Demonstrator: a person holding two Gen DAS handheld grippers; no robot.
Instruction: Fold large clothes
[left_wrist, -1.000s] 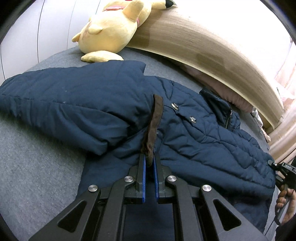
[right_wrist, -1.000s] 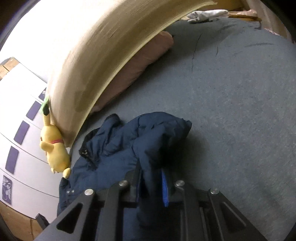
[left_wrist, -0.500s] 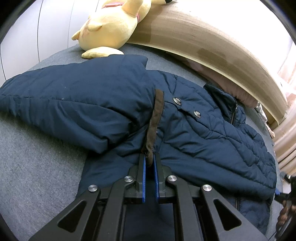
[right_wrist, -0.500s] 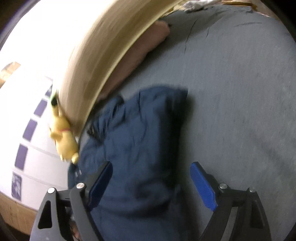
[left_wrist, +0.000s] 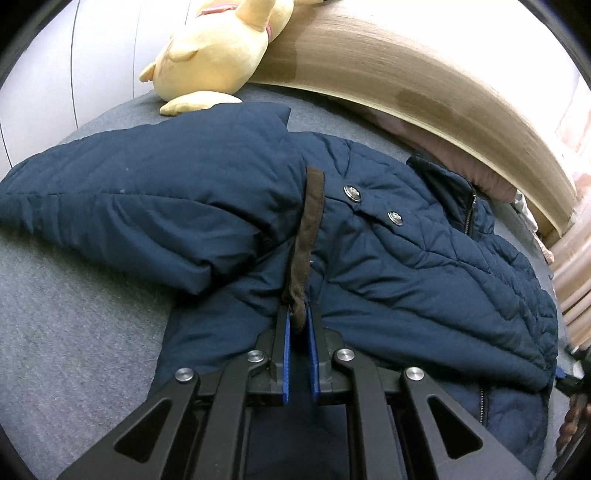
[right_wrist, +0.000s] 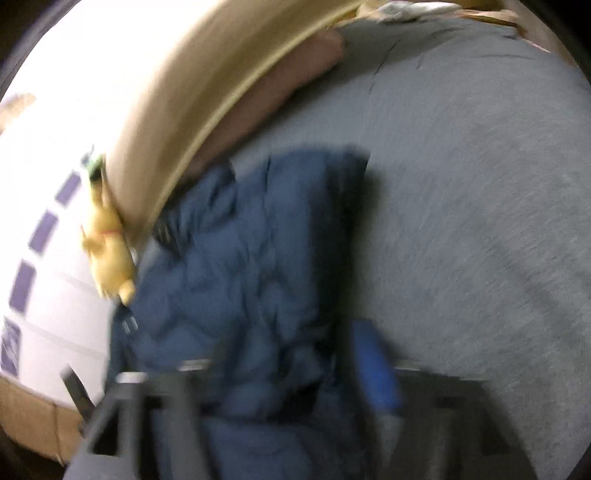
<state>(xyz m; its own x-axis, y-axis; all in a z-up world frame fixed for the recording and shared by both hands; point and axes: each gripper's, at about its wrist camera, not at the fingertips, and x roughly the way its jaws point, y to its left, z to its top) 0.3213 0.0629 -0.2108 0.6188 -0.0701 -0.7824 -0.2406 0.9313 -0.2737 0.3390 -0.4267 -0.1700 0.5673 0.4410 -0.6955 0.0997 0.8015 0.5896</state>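
The navy jacket lies spread on the grey bed, a yellow plush toy beyond its sleeve against the headboard. The left gripper clenches the jacket's brown trim; the right gripper is closing, fingers astride loose jacket fabric.

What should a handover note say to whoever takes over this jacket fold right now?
Left gripper: shut on the brown trim of the jacket.
Right gripper: jaws closing over the jacket's edge, not gripping; view blurred.
Jacket lies on the grey bed, one sleeve folded across the front.
Left: fold the rest into a compact stack. The plush toy is clear of the work.
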